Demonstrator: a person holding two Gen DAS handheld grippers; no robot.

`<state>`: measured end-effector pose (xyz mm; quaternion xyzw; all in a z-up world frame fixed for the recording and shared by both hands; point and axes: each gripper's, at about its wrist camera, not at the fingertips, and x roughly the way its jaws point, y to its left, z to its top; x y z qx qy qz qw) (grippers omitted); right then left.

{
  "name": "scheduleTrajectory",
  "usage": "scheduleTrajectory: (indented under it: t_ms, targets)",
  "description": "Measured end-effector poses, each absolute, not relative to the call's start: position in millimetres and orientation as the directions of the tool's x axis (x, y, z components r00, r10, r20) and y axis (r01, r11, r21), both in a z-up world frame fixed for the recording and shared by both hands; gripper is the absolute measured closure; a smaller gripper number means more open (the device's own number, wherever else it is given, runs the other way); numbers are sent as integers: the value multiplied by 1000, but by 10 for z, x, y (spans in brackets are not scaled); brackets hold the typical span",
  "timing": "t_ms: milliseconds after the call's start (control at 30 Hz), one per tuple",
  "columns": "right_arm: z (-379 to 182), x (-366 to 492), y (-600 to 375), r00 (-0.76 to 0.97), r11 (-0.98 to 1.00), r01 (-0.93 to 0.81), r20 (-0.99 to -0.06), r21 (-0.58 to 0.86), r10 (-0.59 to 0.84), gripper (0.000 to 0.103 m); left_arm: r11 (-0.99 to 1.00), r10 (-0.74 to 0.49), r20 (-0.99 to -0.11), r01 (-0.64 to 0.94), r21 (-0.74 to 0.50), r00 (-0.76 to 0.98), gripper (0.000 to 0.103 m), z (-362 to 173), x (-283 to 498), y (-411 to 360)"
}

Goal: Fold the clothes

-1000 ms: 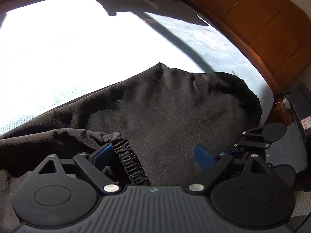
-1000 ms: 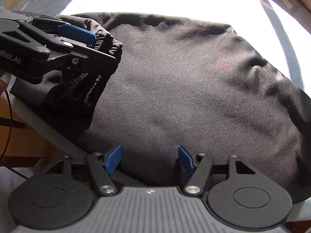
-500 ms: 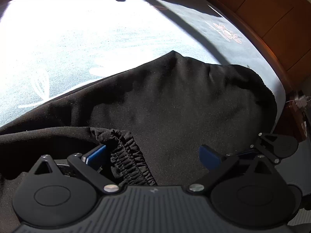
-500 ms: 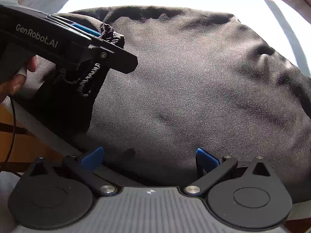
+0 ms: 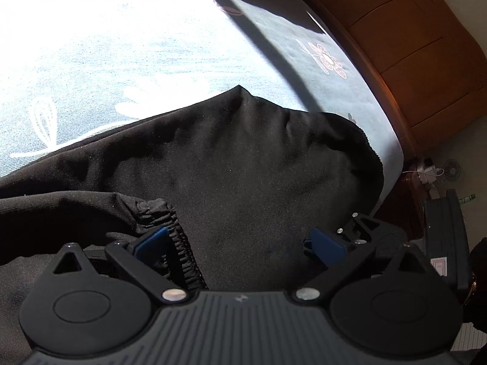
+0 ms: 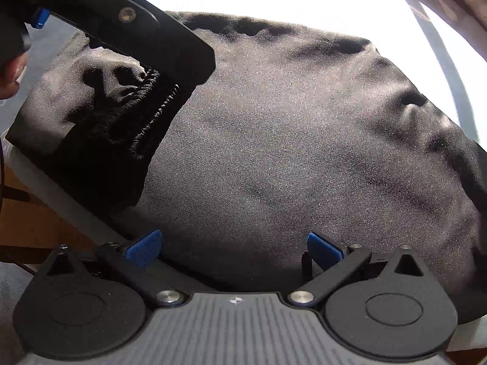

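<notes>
A black garment (image 5: 243, 164) lies folded on the pale blue bedsheet (image 5: 127, 70), its gathered elastic cuff (image 5: 179, 234) near the left blue pad. My left gripper (image 5: 239, 243) stands open just above the cloth, and no pad presses on it. In the right wrist view the same black garment (image 6: 289, 140) fills the frame, with the gathered cuff (image 6: 134, 112) at upper left. My right gripper (image 6: 234, 248) is open wide over the garment's near edge, holding nothing. The left gripper's dark body (image 6: 127, 21) reaches in from the top left, over the cuff.
A wooden headboard (image 5: 404, 45) curves along the bed's right side. Bright sunlight washes out the sheet's far half. A dark device (image 5: 444, 237) and a cable sit beyond the bed's right edge. A hand (image 6: 12, 70) shows at the left, with wooden floor (image 6: 33, 216) below the mattress edge.
Both grippers opened, the right one by more, and let the cloth go. The cuff, earlier hanging from the left gripper, now lies on the garment, and the left gripper has tilted.
</notes>
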<state>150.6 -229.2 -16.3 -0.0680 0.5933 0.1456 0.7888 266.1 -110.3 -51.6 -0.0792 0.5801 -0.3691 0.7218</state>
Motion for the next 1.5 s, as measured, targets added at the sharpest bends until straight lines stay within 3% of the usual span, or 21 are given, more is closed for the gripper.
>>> scheduleTrajectory:
  t_ms: [167,300,633,833,1100,1333,1500]
  targets:
    - [27,1490,-2101,266,897,-407,-917,171,296,0,676,-683,-730,347,-650,-36,4,-589,2913,-1068]
    - [127,1553,-1849,268,856,-456,-879,245,394,0,618,-759,-650,304,-725,-6,3,-301,3006,-896]
    - [264,1754,-1283,276,763,-551,-790,337,548,0,757,-653,-726,153,-635,217,3,-161,3087,-174]
    - [-119,1803,-1209,193,794,-478,-837,376,512,0,804,-585,-770,58,-592,255,3,-248,2922,203]
    - [100,1833,-1246,248,804,-470,-819,365,517,0,841,-531,-825,-5,-542,192,3,-527,2433,402]
    - [99,1935,-1302,271,831,-471,-847,297,456,0,813,-556,-820,-113,-571,140,3,-880,2101,554]
    - [171,1976,-1401,310,850,-463,-853,250,420,0,810,-563,-786,-15,-586,254,3,-598,2315,605]
